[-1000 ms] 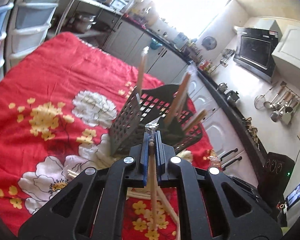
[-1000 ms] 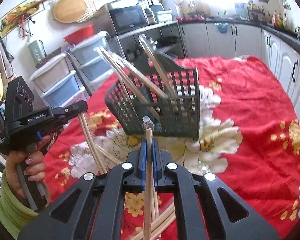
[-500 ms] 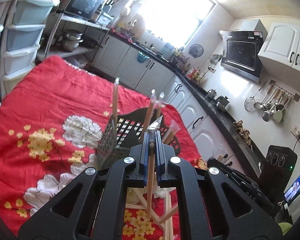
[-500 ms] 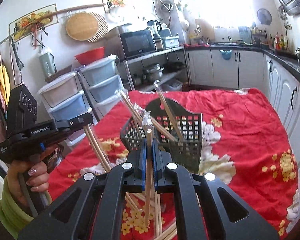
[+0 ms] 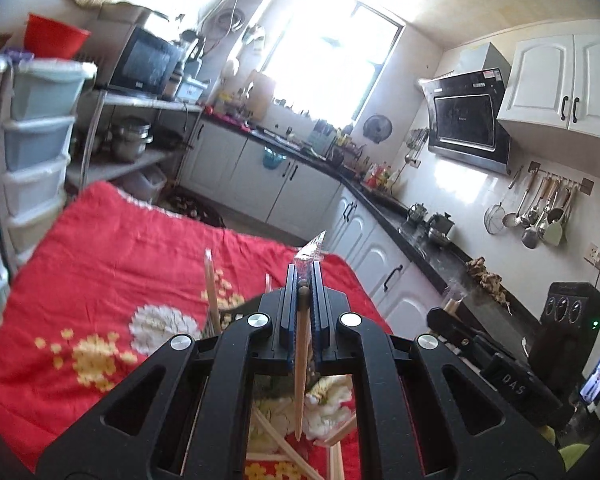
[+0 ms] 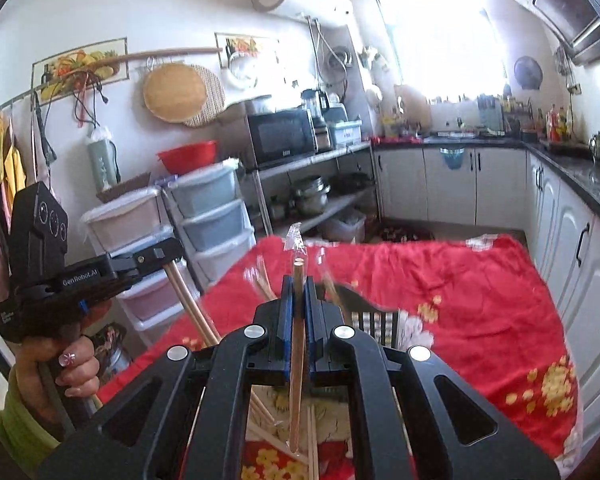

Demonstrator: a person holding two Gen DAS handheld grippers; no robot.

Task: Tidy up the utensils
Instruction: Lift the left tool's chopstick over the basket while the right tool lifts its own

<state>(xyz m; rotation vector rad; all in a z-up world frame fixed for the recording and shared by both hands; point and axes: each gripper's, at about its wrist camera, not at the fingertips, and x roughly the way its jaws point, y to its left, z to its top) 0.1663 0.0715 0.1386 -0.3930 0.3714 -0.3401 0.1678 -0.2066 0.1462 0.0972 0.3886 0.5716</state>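
My left gripper [image 5: 303,280] is shut on a pair of plastic-wrapped wooden chopsticks [image 5: 301,360] that hang down through the jaws. My right gripper [image 6: 299,286] is shut on another wrapped pair [image 6: 296,360]. Both are held high above the red floral cloth [image 6: 480,300]. The dark slotted basket [image 6: 374,318] stands below, mostly hidden behind the gripper bodies, with chopstick tips [image 5: 211,292] poking up from it. In the right wrist view the left gripper [image 6: 171,256] shows at the left, held by a hand [image 6: 72,364], its chopsticks [image 6: 192,304] slanting down. Loose chopsticks [image 6: 312,440] lie on the cloth.
Plastic drawer stacks [image 6: 212,216] and a metal shelf with a microwave [image 6: 280,136] stand beyond the cloth's far left edge. White cabinets under a dark counter [image 5: 420,236] run along the right. Bare red cloth [image 5: 100,264] spreads left of the basket.
Both grippers have risen with their chopsticks still clamped. The basket has sunk in both views and is now mostly behind the gripper bodies; more of the kitchen walls shows.
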